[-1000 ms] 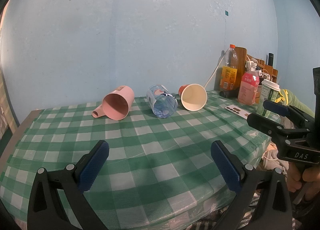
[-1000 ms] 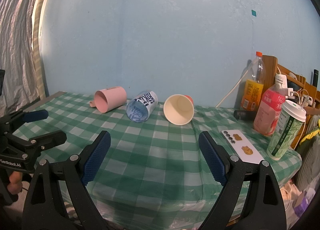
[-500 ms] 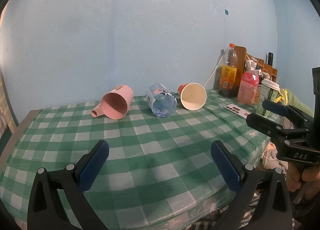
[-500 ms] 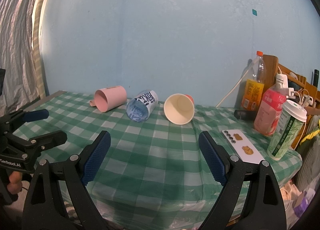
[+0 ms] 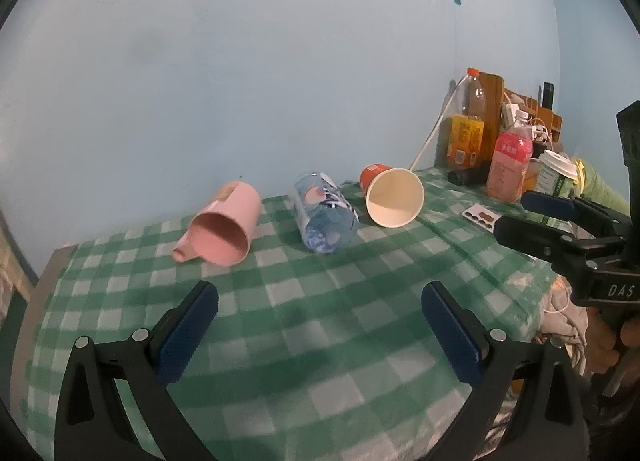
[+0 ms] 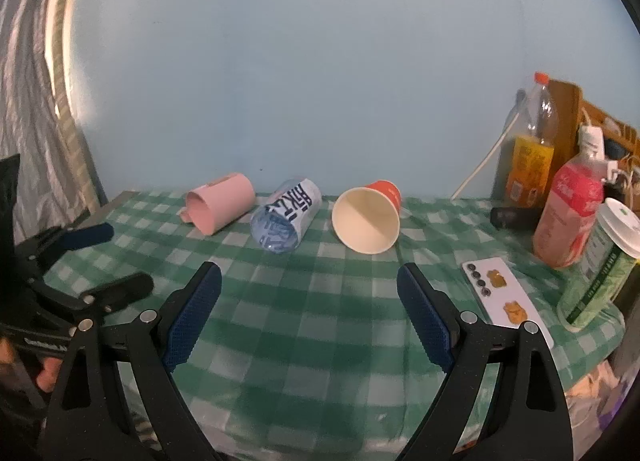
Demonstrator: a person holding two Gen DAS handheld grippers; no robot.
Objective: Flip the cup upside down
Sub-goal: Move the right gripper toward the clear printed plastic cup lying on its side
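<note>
Home: checked tablecloth (image 5: 320, 321), drink bottles (image 6: 568, 217)

Left wrist view: low over the near edge of the checked tablecloth (image 5: 320, 325), facing the blue wall (image 5: 280, 61), cups well ahead at 12 o'clock. Right gripper (image 5: 536, 217) intrudes at 3 o'clock. Right wrist view: same height, same heading, offset right; left gripper (image 6: 108, 261) at 9 o'clock. Both share the three lying cups and the bottles.

Green-checked table (image 6: 320, 325) under three tipped cups: pink (image 6: 220, 203), blue-printed (image 6: 286, 221), orange (image 6: 368, 219).
</note>
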